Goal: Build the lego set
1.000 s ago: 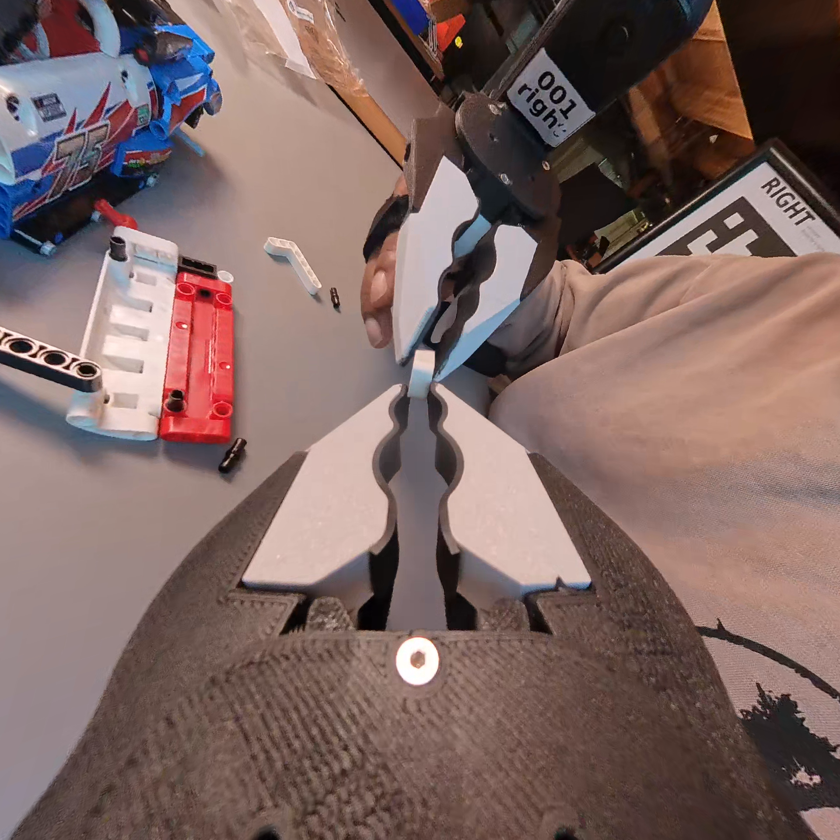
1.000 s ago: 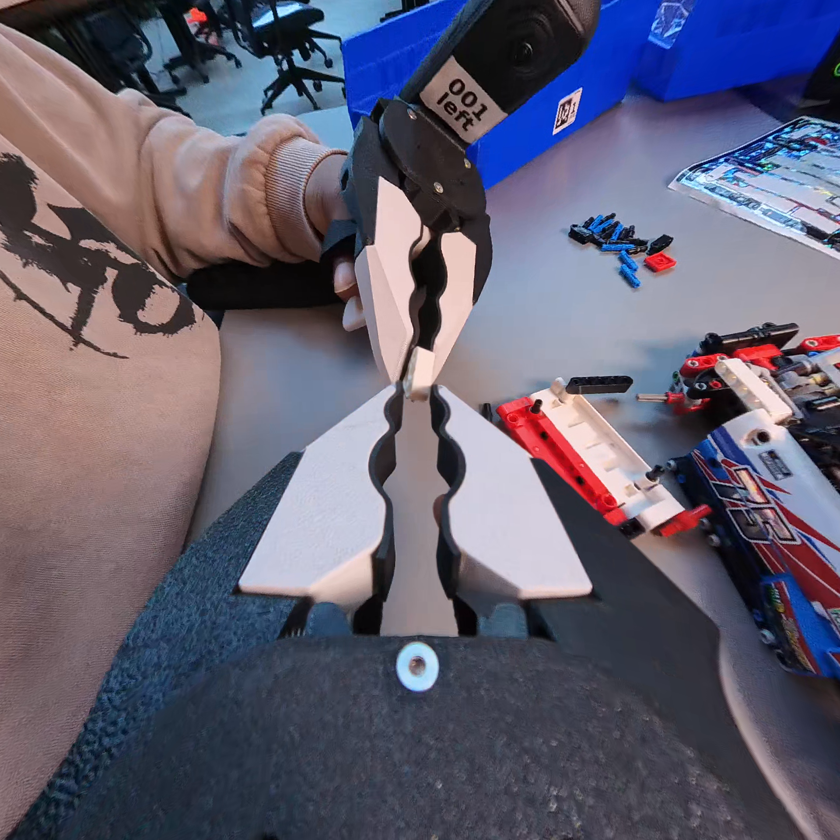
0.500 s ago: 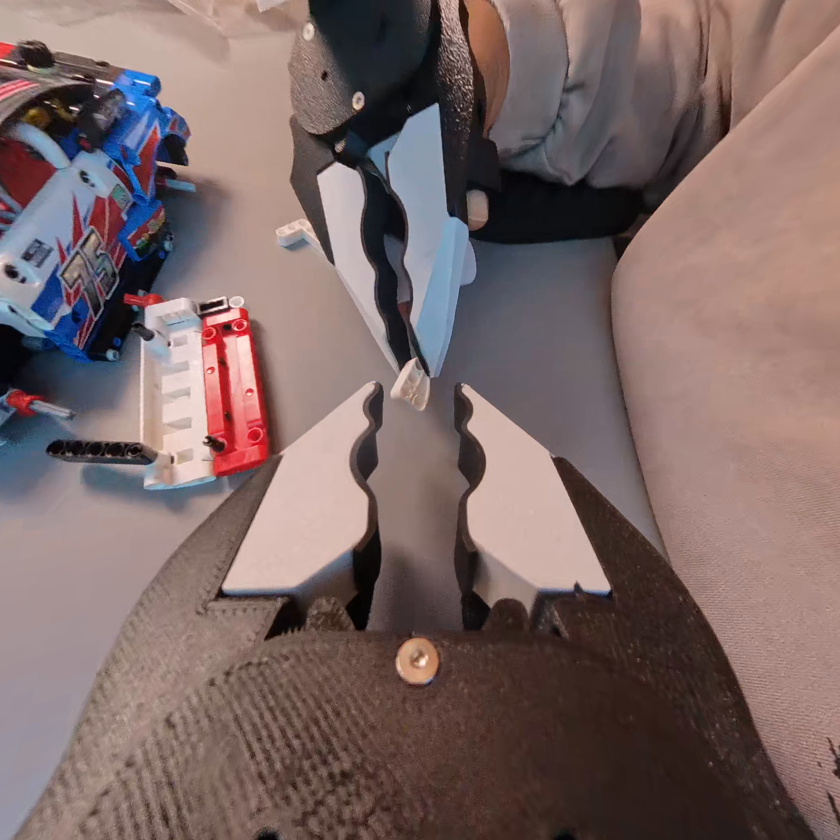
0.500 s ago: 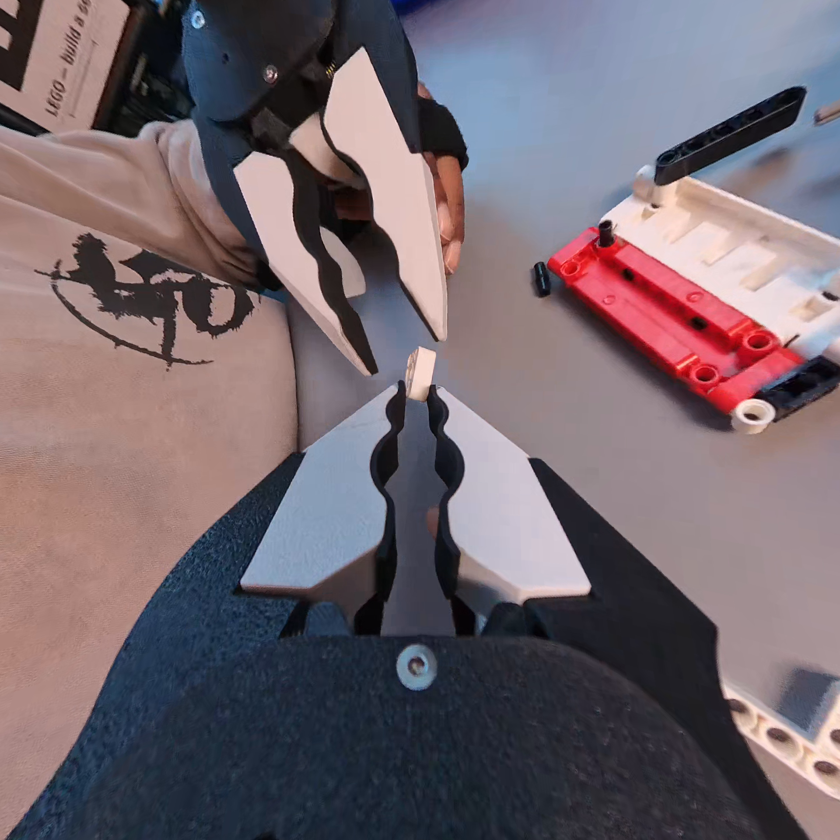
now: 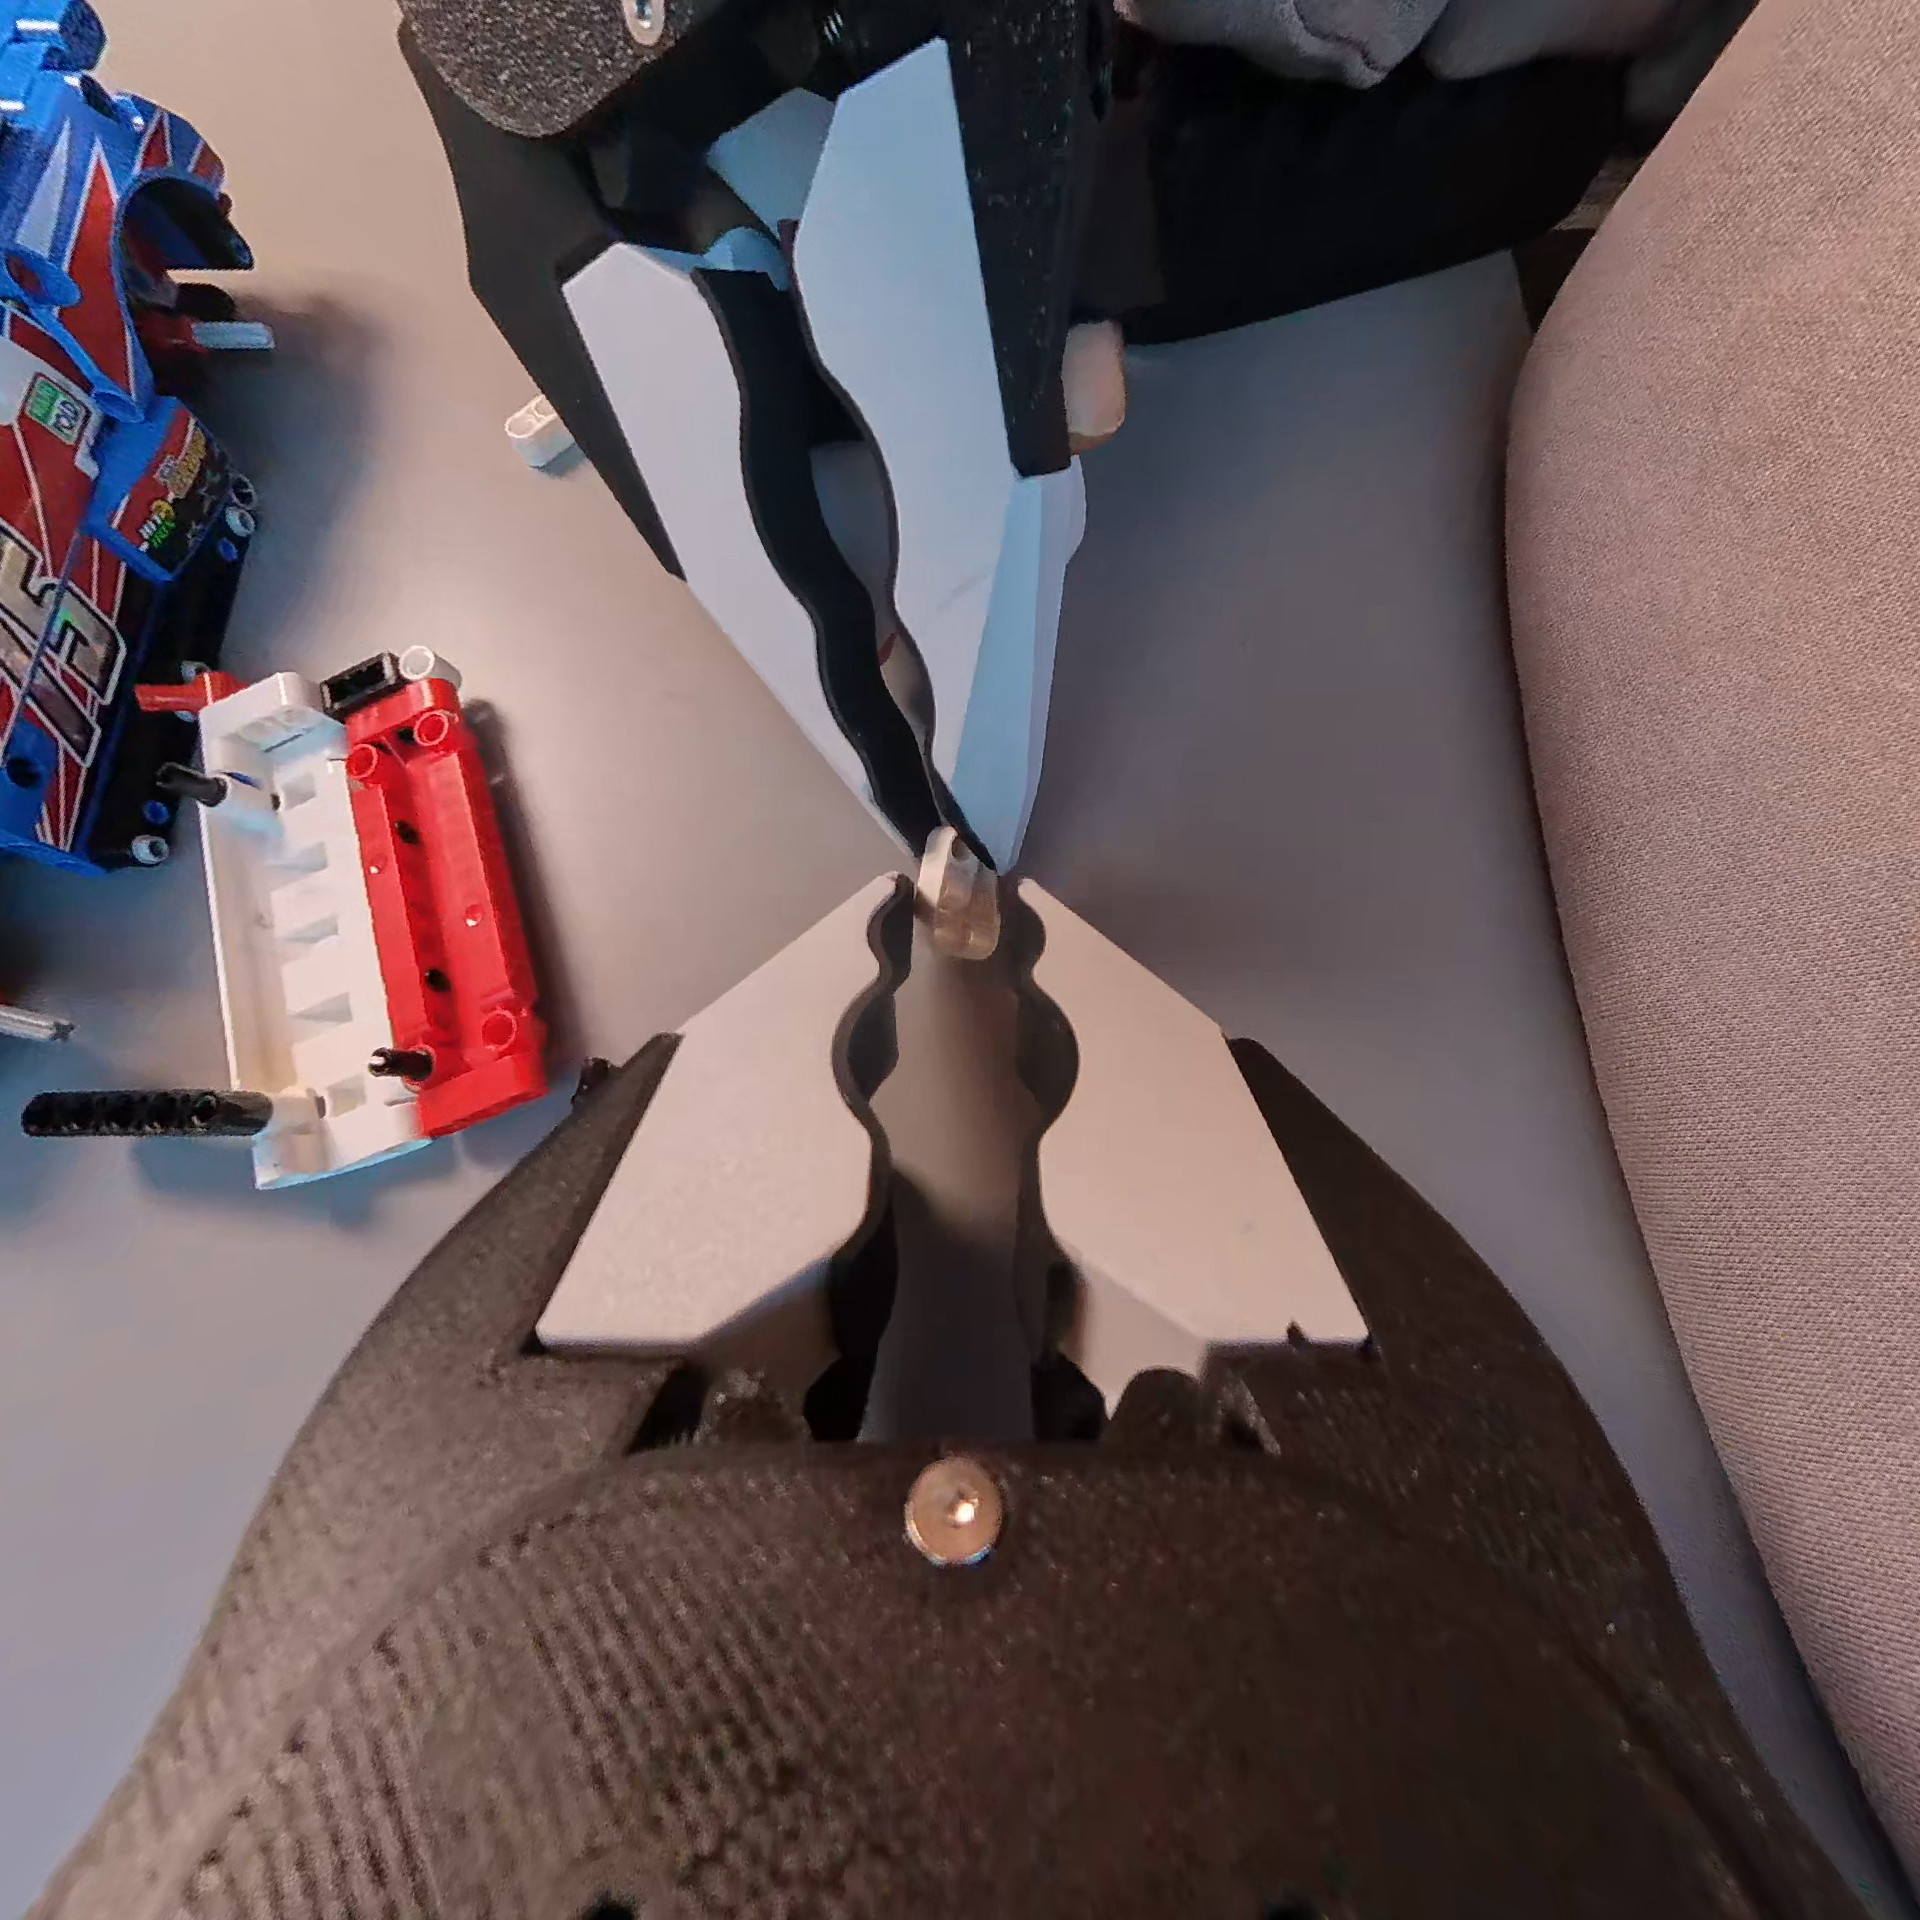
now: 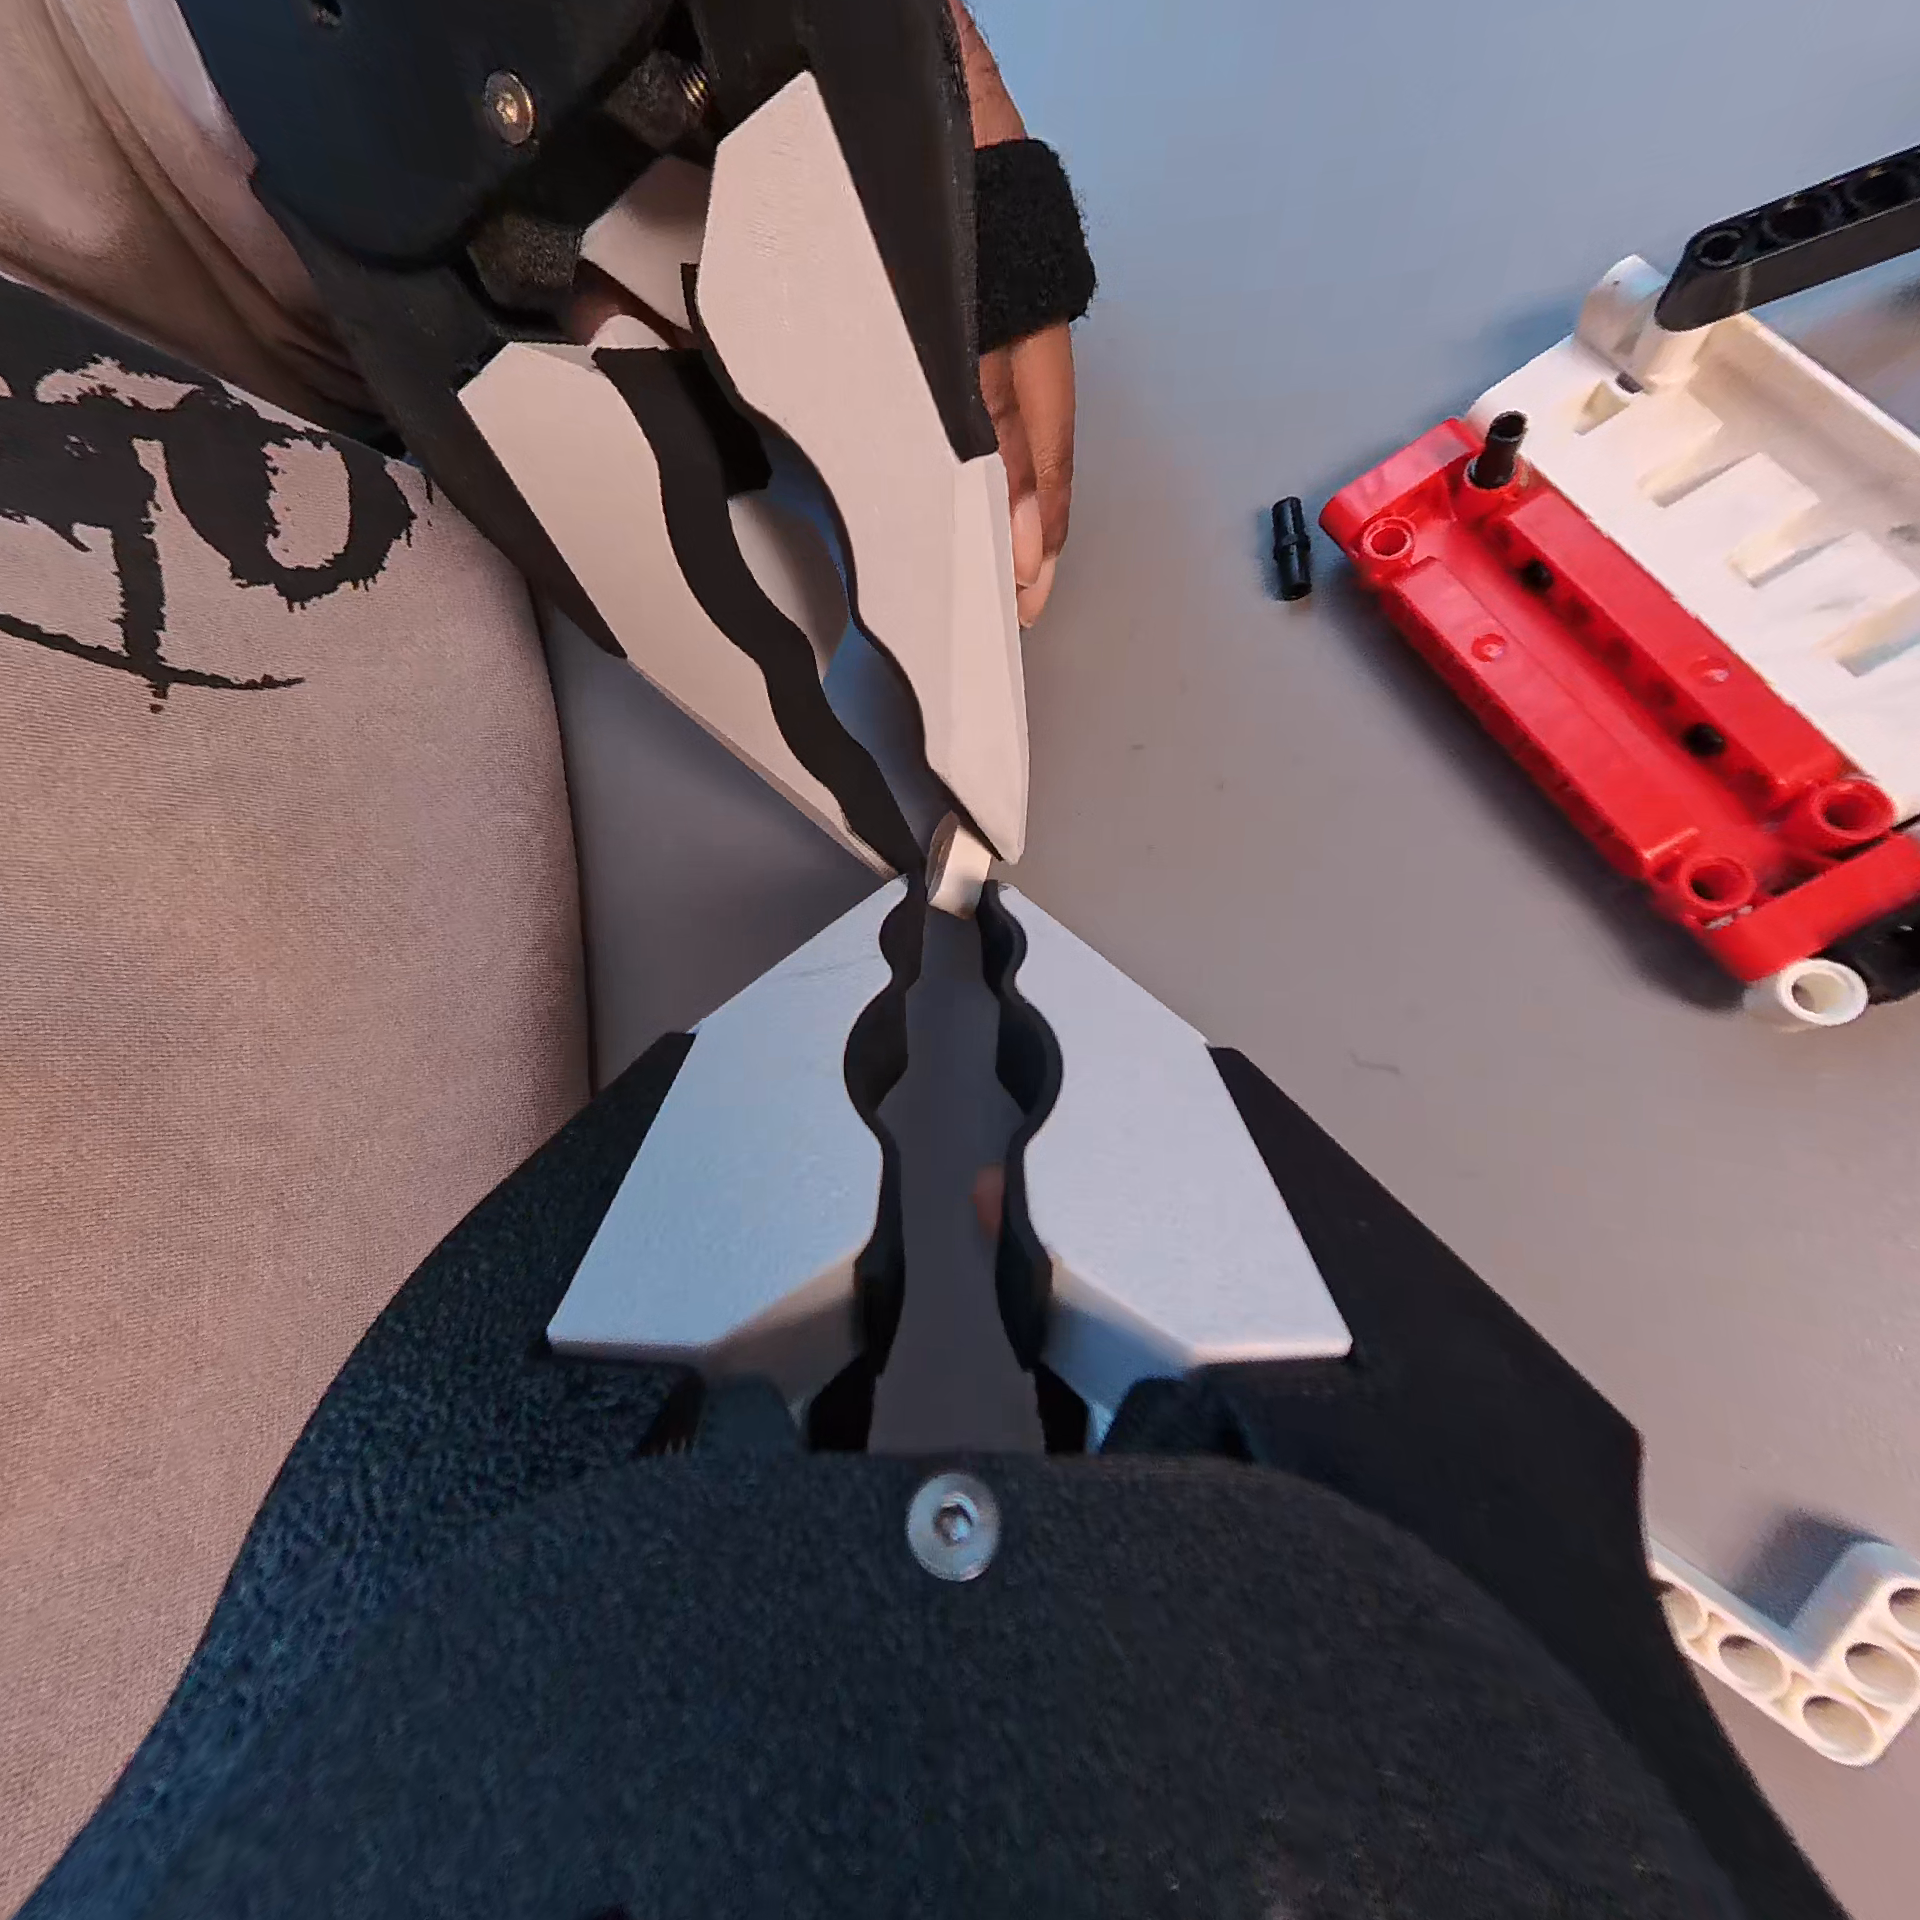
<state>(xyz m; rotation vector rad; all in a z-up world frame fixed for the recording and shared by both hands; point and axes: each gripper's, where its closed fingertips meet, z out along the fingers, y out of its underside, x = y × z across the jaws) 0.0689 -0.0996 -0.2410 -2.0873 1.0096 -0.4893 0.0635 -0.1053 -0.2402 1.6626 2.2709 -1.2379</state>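
A small white lego piece [image 5: 956, 902] is held in the air between the tips of both grippers, above the grey table [image 5: 623, 644]. My left gripper [image 5: 958, 888] is closed on it from below in the left wrist view, and my right gripper [image 5: 964, 854] pinches it from above. In the right wrist view my right gripper [image 6: 951, 894] is shut on the same piece [image 6: 958, 878], with my left gripper [image 6: 958, 857] meeting it tip to tip. A red and white panel assembly [image 5: 374, 904] with a black beam [image 5: 135, 1112] lies on the table.
A blue, red and white race car model [image 5: 94, 520] stands at the far left. A loose black pin [image 6: 1290, 548] lies by the panel assembly [image 6: 1662, 675]. A white beam [image 6: 1808, 1652] lies at lower right. The person's beige sweatshirt [image 6: 260, 935] borders the table. My left and right fingertips are right by each other. Between my left fingertips and the loose black pin [image 6: 1290, 548] there is roughly 7 cm.
Half a second ago my left gripper was open and apart from the piece; now it has closed on it again. The right gripper has kept its hold. Both grippers moved closer together.
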